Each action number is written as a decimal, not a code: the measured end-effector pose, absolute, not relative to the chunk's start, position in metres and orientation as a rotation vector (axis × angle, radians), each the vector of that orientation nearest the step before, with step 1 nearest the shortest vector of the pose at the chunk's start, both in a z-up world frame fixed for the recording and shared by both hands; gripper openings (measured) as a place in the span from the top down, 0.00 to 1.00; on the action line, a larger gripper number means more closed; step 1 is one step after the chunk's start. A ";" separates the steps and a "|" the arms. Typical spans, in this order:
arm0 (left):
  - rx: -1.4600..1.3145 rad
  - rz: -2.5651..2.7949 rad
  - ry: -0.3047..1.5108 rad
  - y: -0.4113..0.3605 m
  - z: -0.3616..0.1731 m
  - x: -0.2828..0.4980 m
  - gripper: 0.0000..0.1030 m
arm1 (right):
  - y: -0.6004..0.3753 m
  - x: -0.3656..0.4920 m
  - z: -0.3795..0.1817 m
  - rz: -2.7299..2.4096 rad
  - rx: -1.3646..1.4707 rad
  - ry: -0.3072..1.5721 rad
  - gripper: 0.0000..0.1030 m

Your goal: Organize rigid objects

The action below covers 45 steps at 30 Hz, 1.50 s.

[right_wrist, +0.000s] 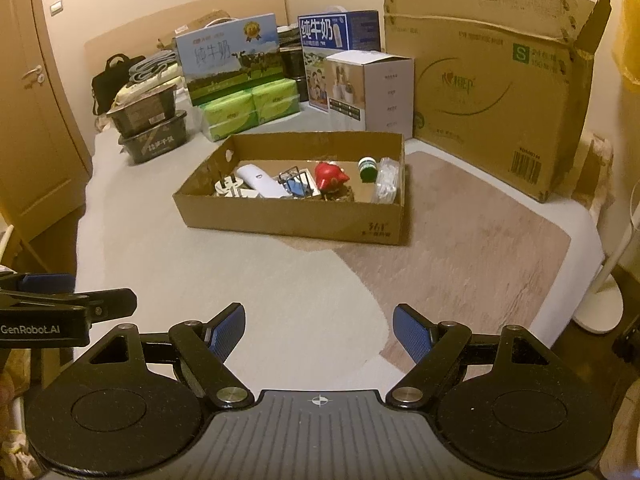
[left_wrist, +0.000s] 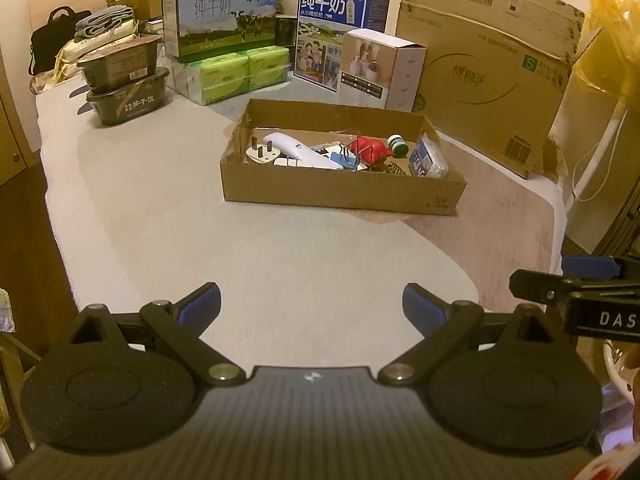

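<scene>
A shallow cardboard box (left_wrist: 340, 194) (right_wrist: 288, 220) lies in the middle of the table. It holds a white plug (left_wrist: 262, 153) (right_wrist: 228, 188), a white handheld device (left_wrist: 302, 151) (right_wrist: 262, 182), a red toy (left_wrist: 370, 150) (right_wrist: 330, 176), a small green-capped bottle (left_wrist: 398, 145) (right_wrist: 367, 168), a clear packet (left_wrist: 428, 158) (right_wrist: 388, 180) and other small items. My left gripper (left_wrist: 312, 304) hangs open over the near table edge, well short of the box, with nothing between its fingers. My right gripper (right_wrist: 318, 330) is likewise open and holds nothing, beside the left one.
Behind the box stand milk cartons (left_wrist: 224, 16) (left_wrist: 340, 36), green tissue packs (left_wrist: 236, 72), stacked black food tubs (left_wrist: 124, 92), a white carton (left_wrist: 380, 70) and a big cardboard box (left_wrist: 488, 64). A wooden door (right_wrist: 36, 120) is at left, a white fan base (right_wrist: 600, 312) at right.
</scene>
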<state>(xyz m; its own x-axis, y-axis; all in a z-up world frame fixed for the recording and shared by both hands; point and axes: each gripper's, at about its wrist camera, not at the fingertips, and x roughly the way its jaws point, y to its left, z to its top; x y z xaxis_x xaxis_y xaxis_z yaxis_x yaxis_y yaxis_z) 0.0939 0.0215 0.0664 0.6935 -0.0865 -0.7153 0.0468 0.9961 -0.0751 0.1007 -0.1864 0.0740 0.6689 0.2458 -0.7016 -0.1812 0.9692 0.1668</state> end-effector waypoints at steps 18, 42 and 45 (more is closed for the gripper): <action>-0.041 -0.081 0.811 0.015 0.063 0.079 0.06 | -0.183 0.084 0.070 0.245 0.076 0.826 0.22; -0.042 -0.076 0.828 0.016 0.057 0.082 0.06 | -0.185 0.086 0.065 0.237 0.082 0.844 0.22; -0.043 -0.078 0.830 0.016 0.057 0.082 0.06 | -0.185 0.086 0.065 0.237 0.082 0.844 0.22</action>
<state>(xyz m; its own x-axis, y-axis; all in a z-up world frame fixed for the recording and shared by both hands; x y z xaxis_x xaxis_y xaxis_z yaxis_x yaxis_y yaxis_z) 0.0825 0.0162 0.0574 0.6723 -0.0860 -0.7352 0.0526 0.9963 -0.0684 0.0856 -0.1854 0.0654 0.6398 0.2402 -0.7301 -0.1755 0.9705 0.1656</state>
